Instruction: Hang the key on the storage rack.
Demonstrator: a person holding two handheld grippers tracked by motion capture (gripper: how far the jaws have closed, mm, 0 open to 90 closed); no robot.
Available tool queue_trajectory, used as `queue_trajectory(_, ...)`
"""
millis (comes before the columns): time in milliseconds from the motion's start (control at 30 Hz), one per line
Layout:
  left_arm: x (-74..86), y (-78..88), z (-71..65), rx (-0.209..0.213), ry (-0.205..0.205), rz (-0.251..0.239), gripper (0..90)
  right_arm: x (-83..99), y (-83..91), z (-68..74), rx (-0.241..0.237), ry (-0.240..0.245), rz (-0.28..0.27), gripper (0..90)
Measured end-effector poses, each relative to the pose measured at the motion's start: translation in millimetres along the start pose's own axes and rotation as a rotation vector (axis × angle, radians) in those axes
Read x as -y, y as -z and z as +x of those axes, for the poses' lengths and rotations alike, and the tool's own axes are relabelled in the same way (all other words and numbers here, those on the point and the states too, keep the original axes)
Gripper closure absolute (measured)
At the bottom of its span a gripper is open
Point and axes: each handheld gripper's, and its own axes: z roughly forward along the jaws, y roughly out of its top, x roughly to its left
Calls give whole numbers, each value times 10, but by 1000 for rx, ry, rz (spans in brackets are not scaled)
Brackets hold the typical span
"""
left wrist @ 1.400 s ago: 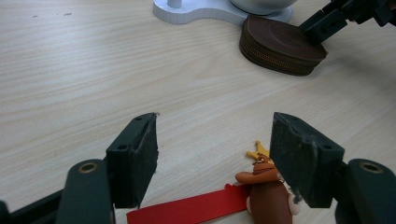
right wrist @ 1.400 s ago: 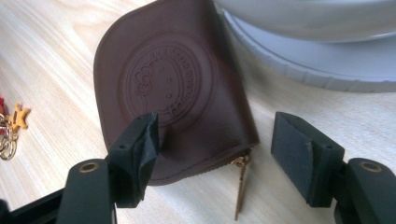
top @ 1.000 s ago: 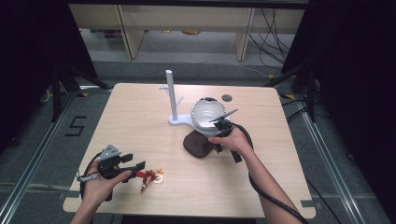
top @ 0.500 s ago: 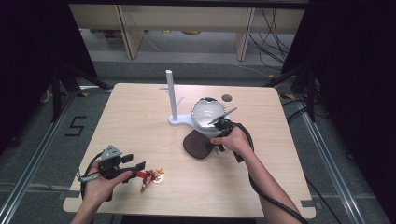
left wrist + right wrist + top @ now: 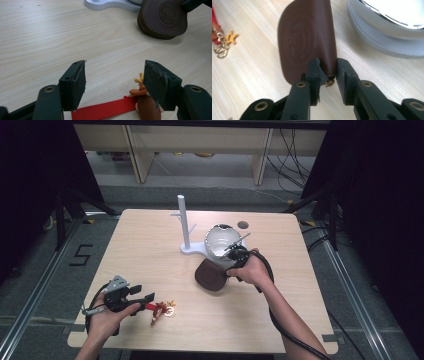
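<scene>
On the bench point(image 5: 140, 255), the left hand-held gripper point(image 5: 115, 82) hangs released over the red-tagged keyring point(image 5: 162, 309), unmoved since the earlier frames. Right of it, the right hand-held gripper point(image 5: 327, 72) stays clenched on the brown pouch point(image 5: 308, 37) beside the white stand point(image 5: 187, 227), barely shifted; likely a lift is starting.

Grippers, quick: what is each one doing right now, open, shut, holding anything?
Left gripper: open, holding nothing, above the red strap.
Right gripper: shut on the brown leather pouch.
</scene>
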Motion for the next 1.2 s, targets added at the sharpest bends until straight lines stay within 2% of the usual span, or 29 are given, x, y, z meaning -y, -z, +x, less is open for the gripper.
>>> queue_trajectory(100, 0, 0, 4, 7, 0, -4, 340, -9, 69, 66, 48, 60, 21, 746)
queue_trajectory(133, 0, 0, 4, 7, 0, -4, 340, -9, 69, 66, 48, 60, 21, 746)
queue_trajectory(300, 1, -2, -3, 2, -3, 0, 340, 4, 151, 89, 72, 126, 12, 753)
queue_trajectory(500, 1, -8, -3, 7, 1, -8, 341, 29, 230, 103, 75, 132, 16, 753)
queue_trajectory(633, -3, -6, -2, 5, -3, -7, 341, 48, 347, 119, 94, 139, 7, 753)
queue_trajectory(700, -7, -5, -2, 9, -4, -5, 341, 59, 400, 134, 105, 113, 13, 753)
queue_trajectory(733, -8, -6, -7, 8, -1, -6, 341, 60, 412, 121, 107, 136, 5, 753)
queue_trajectory(833, -10, -2, -10, 1, -3, -3, 341, 75, 471, 112, 117, 145, 4, 753)
queue_trajectory(967, -10, 0, -5, 8, -2, -6, 341, 94, 538, 80, 129, 143, -3, 752)
queue_trajectory(1000, -11, 2, -5, 4, -2, -6, 341, 100, 548, 81, 132, 127, 1, 753)
queue_trajectory(1067, -11, 3, -2, 7, -2, -7, 341, 101, 556, 61, 135, 143, 0, 752)
queue_trajectory(1133, -12, 9, 4, 5, -2, -8, 341, 114, 577, 46, 141, 125, 8, 752)
queue_trajectory(1167, -13, 11, 8, 5, -1, -9, 341, 117, 591, 11, 148, 146, 13, 752)
queue_trajectory(1200, -13, 11, 8, 5, -1, -9, 341, 117, 591, 11, 148, 146, 13, 752)
